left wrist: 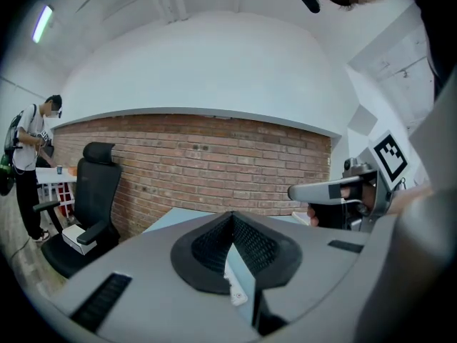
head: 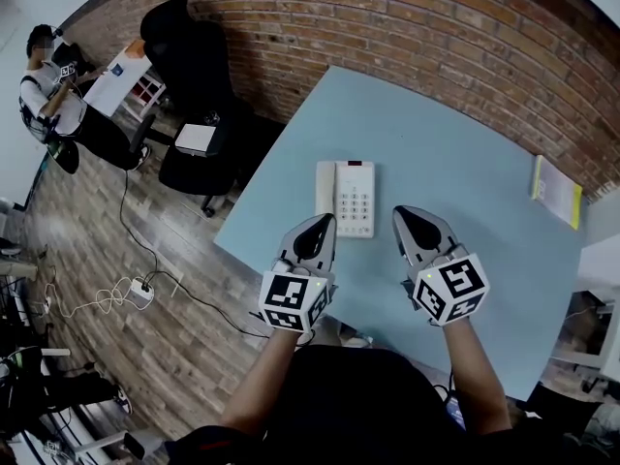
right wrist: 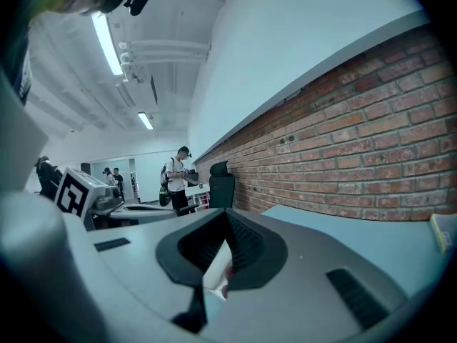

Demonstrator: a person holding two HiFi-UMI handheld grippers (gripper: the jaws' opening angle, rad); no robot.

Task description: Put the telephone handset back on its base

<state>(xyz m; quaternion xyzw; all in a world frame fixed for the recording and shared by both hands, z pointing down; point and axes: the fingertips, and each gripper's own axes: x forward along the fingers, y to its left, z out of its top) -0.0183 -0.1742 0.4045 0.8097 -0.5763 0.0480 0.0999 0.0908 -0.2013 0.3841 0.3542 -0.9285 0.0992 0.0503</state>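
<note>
A white telephone (head: pixel 355 200) lies on the light blue table (head: pixel 465 153), its handset (head: pixel 325 187) resting along the left side of the base next to the keypad. My left gripper (head: pixel 321 223) hovers just in front of the phone's near left corner, jaws shut and holding nothing. My right gripper (head: pixel 411 215) hangs to the right of the phone, apart from it, jaws together and empty. In the left gripper view a sliver of the white phone (left wrist: pixel 236 283) shows below the closed left gripper (left wrist: pixel 232 217), with the right gripper (left wrist: pixel 332 191) beside it. The right gripper view shows its closed jaws (right wrist: pixel 227 217).
A yellow-green booklet (head: pixel 556 190) lies at the table's right edge. A black office chair (head: pixel 194 76) with a white box (head: pixel 196 139) stands left of the table by the brick wall (head: pixel 407 27). Cables and a power strip (head: pixel 141 291) lie on the wooden floor. A person (head: pixel 53 95) stands at far left.
</note>
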